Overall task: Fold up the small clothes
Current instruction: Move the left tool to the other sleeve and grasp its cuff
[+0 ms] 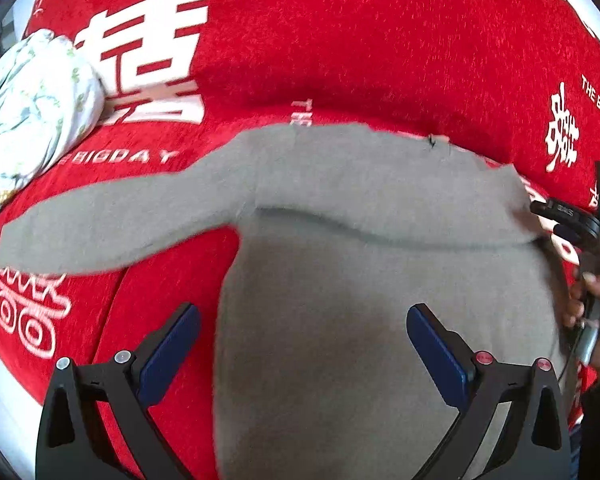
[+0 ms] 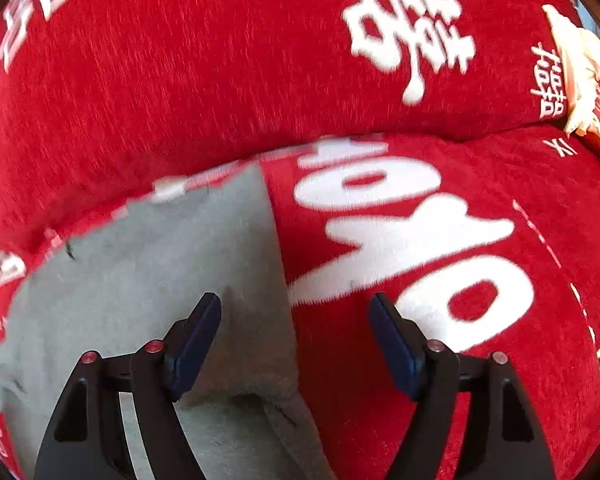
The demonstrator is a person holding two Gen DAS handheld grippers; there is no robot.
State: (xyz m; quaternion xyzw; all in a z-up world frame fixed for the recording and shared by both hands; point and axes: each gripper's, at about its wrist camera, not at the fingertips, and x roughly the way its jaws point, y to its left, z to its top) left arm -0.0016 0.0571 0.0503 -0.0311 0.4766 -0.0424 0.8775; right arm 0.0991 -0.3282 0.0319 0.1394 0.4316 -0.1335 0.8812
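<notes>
Now both grippers hover open over a gray sweater spread on the red blanket.

My left gripper (image 1: 303, 332) has its jaws wide apart and holding nothing — the sweater (image 1: 360, 280) fills the centre and lower right of that view, with one sleeve (image 1: 112, 224) stretched long toward the left edge of the frame, its axis running nearly level across the picture. My right gripper (image 2: 296, 320) is also spread and empty, straddling the sweater's right-hand edge, gray cloth under its left finger and bare red blanket (image 2: 180, 60) under the other. On that side the cloth looks already turned in, so I judge the outstretched sleeve is what needs folding next, and my left hand is the nearer one. A flowered bundle (image 1: 32, 100) sits at upper left, well apart from the sweater.
</notes>
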